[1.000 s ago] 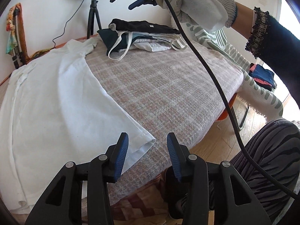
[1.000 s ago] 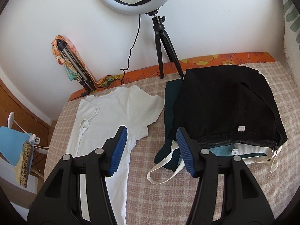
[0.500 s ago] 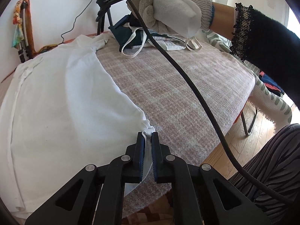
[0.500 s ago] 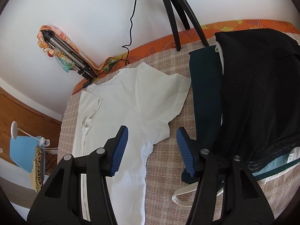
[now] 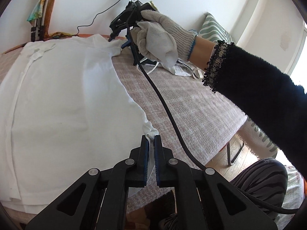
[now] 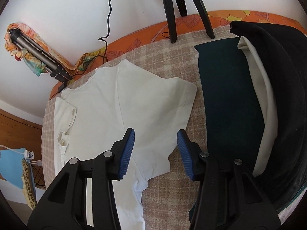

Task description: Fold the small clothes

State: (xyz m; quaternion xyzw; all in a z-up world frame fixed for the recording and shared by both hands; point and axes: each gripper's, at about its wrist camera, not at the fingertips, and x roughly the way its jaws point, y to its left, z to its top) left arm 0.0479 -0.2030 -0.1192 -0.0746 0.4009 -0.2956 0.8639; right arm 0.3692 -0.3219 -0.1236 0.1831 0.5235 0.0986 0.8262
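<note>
A white T-shirt lies flat on the checked bed cover. My left gripper is shut on the bunched near corner of its hem, at the bed's front edge. In the right wrist view the same shirt spreads out below my right gripper. That gripper's jaws are closing just above the shirt's right sleeve, near the armpit, and the pads do not press the cloth. A gloved hand holds the right gripper at the shirt's far end.
A stack of folded clothes, black over dark green, lies right of the shirt. A ring-light tripod stands at the wall. A black cable hangs across the bed. The person's knee is by the bed's front right edge.
My left gripper closed on the shirt's hem corner and drew it slightly. The right gripper came down and left from over the clothes stack to the shirt's sleeve, its jaws narrowing.
</note>
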